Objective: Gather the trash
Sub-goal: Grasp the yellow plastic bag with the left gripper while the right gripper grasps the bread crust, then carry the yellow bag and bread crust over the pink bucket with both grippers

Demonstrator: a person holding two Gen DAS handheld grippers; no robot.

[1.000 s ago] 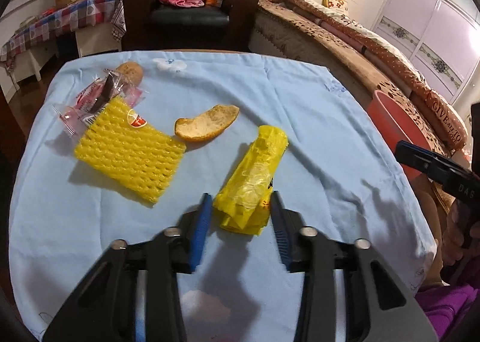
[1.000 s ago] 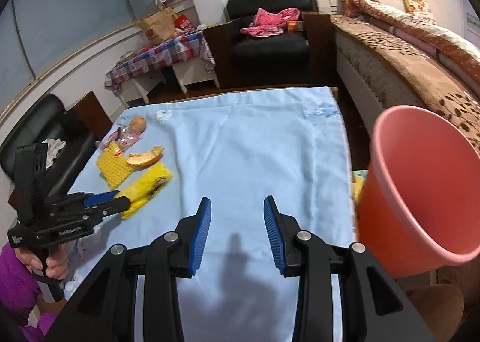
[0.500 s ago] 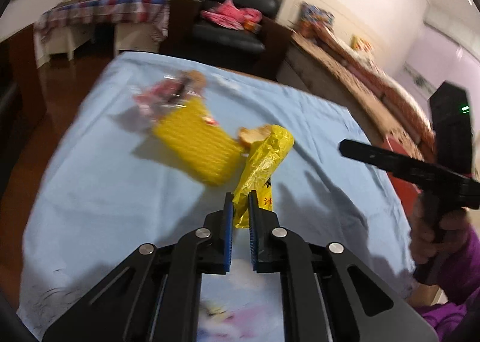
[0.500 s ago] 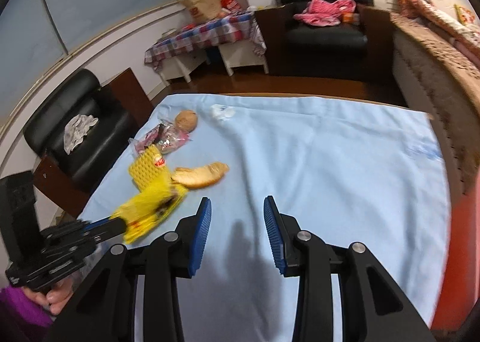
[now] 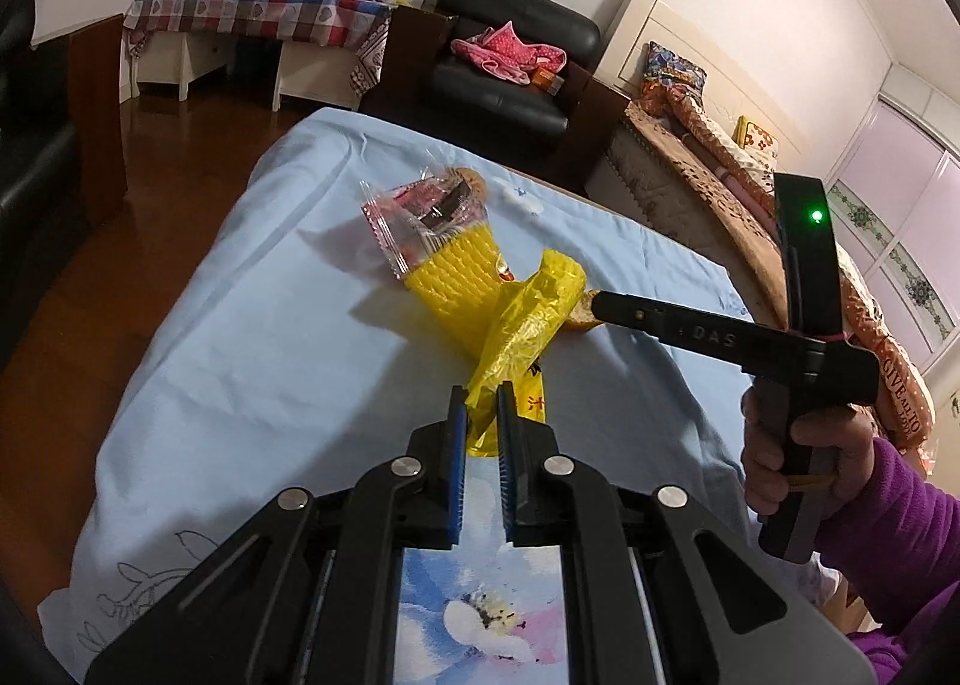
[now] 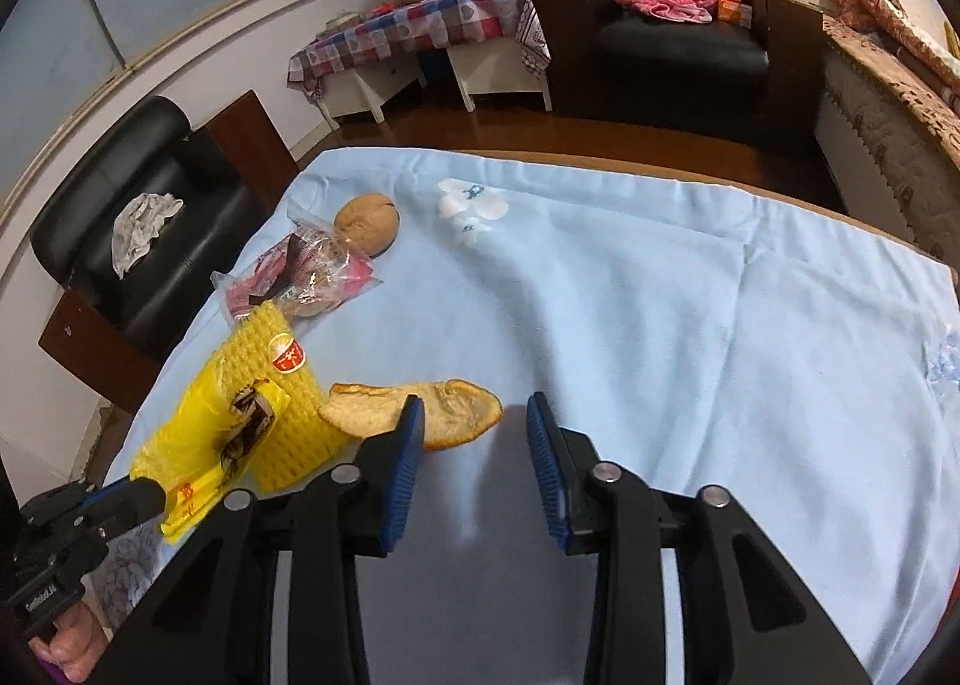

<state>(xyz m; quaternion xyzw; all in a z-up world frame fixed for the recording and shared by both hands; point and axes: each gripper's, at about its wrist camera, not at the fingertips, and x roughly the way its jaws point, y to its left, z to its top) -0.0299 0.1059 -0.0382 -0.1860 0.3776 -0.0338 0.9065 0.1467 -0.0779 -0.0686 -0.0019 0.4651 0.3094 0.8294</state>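
My left gripper [image 5: 482, 394] is shut on a yellow plastic bag [image 5: 528, 319] and holds it lifted above the blue tablecloth [image 5: 252, 337]; the bag also shows in the right wrist view [image 6: 204, 445]. My right gripper [image 6: 474, 415] is open, its left finger just over an orange peel [image 6: 414, 412] lying on the cloth. It also shows in the left wrist view [image 5: 606, 304], reaching in from the right. A yellow foam net [image 6: 282, 385], a clear pink wrapper [image 6: 300, 283] and a brown round fruit [image 6: 367, 215] lie at the left.
A black armchair [image 6: 678, 36] and a checked side table [image 6: 420, 24] stand beyond the table. Another black chair [image 6: 138, 223] is at the left edge. A patterned sofa [image 5: 750, 205] runs along the right.
My left gripper closed on the yellow bag and lifted it off the cloth. My right gripper swung left from the pink bucket and came down over the orange peel.
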